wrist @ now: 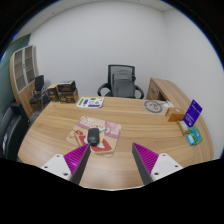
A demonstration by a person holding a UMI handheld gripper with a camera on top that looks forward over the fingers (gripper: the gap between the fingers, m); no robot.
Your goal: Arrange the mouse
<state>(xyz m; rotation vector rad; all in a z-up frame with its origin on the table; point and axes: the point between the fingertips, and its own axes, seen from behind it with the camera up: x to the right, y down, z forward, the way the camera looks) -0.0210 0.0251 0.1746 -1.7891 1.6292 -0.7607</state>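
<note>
jaws open, level before mouse (93, 137)

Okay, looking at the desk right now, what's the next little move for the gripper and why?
Probably ease the gripper forward and down toward the mouse. Its fingers are open and hold nothing, and the mouse sits untouched on the mouse pad just beyond the fingertips, slightly toward the left finger, so closing now would catch only air.

Dark mouse (93, 137), apparently flat on the patterned mat, beyond the fingers.
</note>
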